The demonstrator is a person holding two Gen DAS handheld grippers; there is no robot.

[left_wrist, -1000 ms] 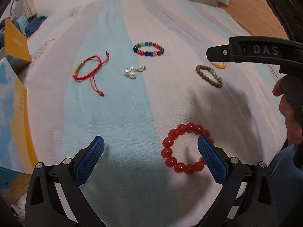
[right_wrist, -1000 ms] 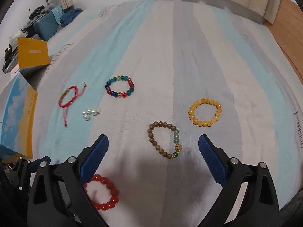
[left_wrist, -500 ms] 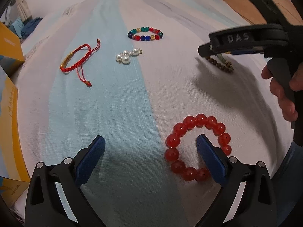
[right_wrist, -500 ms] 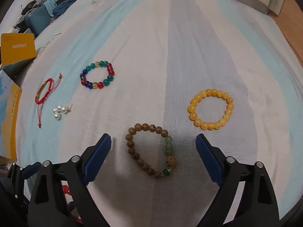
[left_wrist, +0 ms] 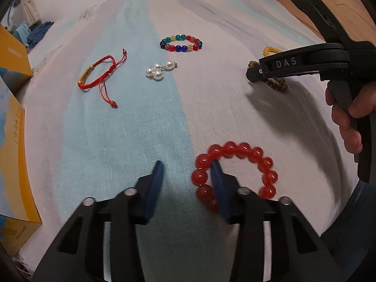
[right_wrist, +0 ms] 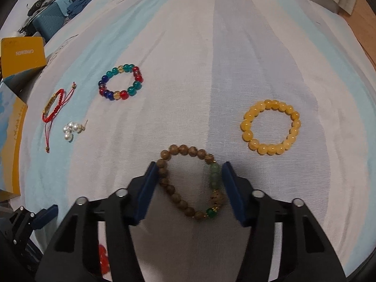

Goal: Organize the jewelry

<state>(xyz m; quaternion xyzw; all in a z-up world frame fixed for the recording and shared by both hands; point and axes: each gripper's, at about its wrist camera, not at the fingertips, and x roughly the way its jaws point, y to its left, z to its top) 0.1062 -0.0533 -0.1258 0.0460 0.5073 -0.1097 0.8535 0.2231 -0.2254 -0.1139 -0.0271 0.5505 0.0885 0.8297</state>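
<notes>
A red bead bracelet [left_wrist: 237,150] lies on the striped cloth [left_wrist: 141,129] under my left gripper [left_wrist: 186,164]. Its jaws are closing. The right finger [left_wrist: 217,183] stands inside the ring, and the ring's left beads lie between the fingers, apart from the left pad [left_wrist: 156,183]. My right gripper [right_wrist: 189,165] straddles a brown wooden bracelet [right_wrist: 185,149] with green beads. Those jaws are closing too, and the pads have come right up to its two sides. The bracelet shows no squeeze.
Further back lie a multicoloured bead bracelet [right_wrist: 121,82], a red cord bracelet [left_wrist: 97,75], a pearl cluster [left_wrist: 159,70] and a yellow bead bracelet [right_wrist: 270,127]. Yellow-and-blue boxes [left_wrist: 11,141] stand along the left edge. A hand [left_wrist: 347,117] holds the right tool.
Both pairs of jaws have narrowed a lot. The right gripper has come down over the brown bracelet, which now sits between its fingers. The left gripper has stayed over the red bracelet.
</notes>
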